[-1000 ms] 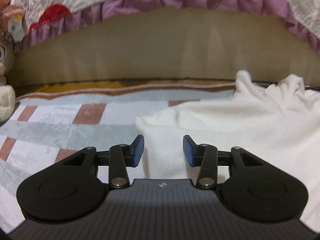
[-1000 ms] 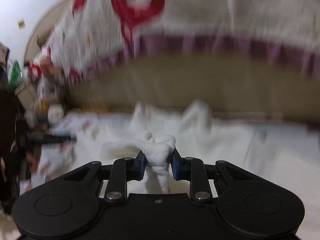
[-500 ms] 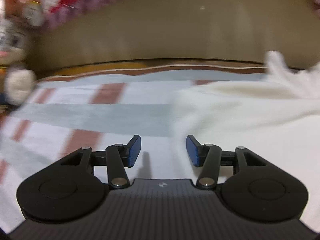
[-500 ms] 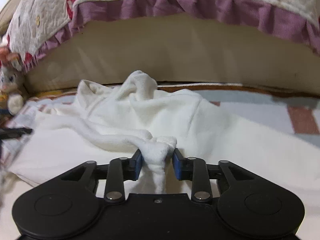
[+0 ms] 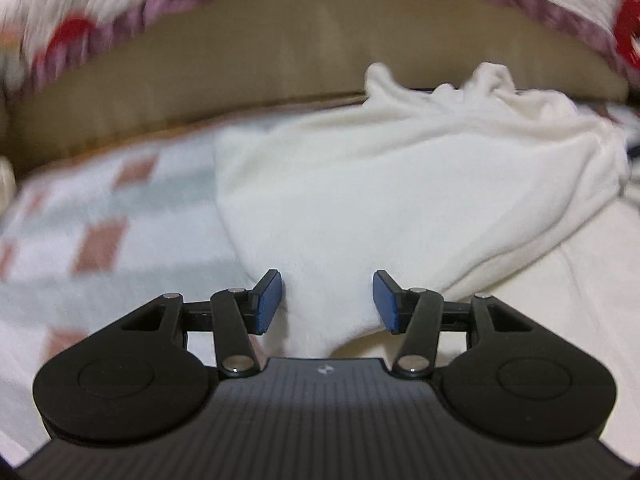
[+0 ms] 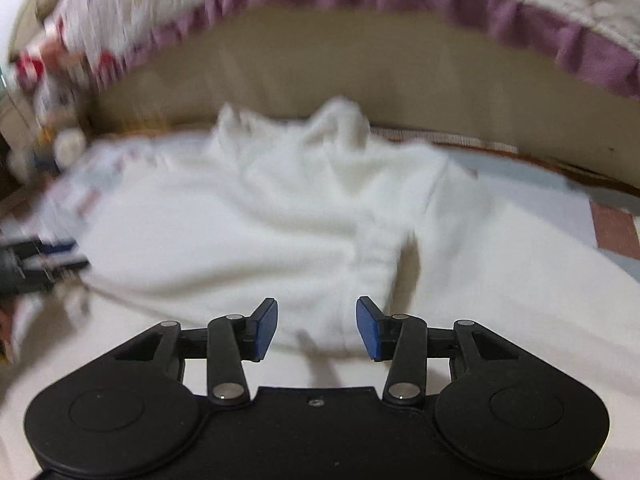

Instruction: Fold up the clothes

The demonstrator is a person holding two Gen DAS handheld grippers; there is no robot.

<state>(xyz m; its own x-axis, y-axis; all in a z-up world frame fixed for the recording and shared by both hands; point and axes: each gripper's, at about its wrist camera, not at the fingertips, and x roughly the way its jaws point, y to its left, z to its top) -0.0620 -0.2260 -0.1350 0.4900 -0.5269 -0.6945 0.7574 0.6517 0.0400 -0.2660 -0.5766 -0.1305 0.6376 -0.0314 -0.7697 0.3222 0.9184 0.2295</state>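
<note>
It's a bed (image 5: 100,216) with a checked blanket in pale grey and reddish squares, backed by a tan padded side wall (image 5: 280,64), and a quilt with a purple ruffle (image 6: 500,12) hangs over the top of that wall. A white fleecy garment (image 5: 400,184) lies spread across the blanket, its far end bunched up against the wall (looks like a collar or hood, too rumpled to tell). The left gripper (image 5: 327,302) hovers low over the garment's near left corner, blue pads apart with the fabric lying between them but not pinched. The right gripper (image 6: 317,328) is over the garment's near edge, by a cuffed fold, and its jaws are opening, nothing clamped. In the right wrist view there's some blurry clutter by the bed's far left corner, too smeared to name.
</note>
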